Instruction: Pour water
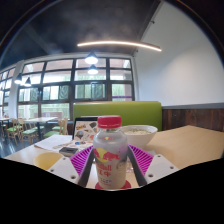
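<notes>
A clear plastic bottle with a red cap and a red and yellow label stands upright between my fingers. My gripper is shut on it, the pink pads pressing its two sides at label height. The bottle's base is hidden low between the fingers, so I cannot tell whether it rests on the table. Beyond the bottle, slightly to the right, a white bowl sits on the pale table.
Left of the fingers lie a yellow dish and a dark flat object. A printed card stands behind them. A green bench back closes the table's far side, with windows and other tables beyond.
</notes>
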A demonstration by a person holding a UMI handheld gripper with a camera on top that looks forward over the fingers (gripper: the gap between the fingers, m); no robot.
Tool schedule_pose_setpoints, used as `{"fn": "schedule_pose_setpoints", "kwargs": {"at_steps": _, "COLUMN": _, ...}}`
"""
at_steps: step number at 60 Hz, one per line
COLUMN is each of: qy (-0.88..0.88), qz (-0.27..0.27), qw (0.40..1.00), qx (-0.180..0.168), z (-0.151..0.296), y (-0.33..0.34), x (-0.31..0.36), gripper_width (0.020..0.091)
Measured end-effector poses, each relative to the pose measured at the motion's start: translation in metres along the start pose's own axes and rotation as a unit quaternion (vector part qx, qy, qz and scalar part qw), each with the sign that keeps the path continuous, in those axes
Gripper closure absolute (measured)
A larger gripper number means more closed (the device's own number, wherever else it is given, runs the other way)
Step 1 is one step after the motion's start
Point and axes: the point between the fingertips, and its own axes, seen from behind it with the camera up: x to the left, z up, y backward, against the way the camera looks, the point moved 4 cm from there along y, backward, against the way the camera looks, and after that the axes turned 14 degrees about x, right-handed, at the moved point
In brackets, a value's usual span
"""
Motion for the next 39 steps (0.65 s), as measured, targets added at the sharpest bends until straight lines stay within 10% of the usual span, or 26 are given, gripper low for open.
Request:
{"fn": "schedule_pose_setpoints", "kwargs": {"at_steps": 6, "qy": 0.001, "qz": 0.000, "qw": 1.000, "qx": 0.000, "z": 0.000, "y": 0.001, "x": 0.000, "gripper_width": 0.0256}}
{"fn": "schedule_pose_setpoints", "kwargs": {"at_steps": 39, "qy": 0.005, "qz": 0.011, "qw": 1.000, "qx": 0.000, "z": -0.002, "y": 0.012, "x": -0.001, "gripper_width": 0.0263}}
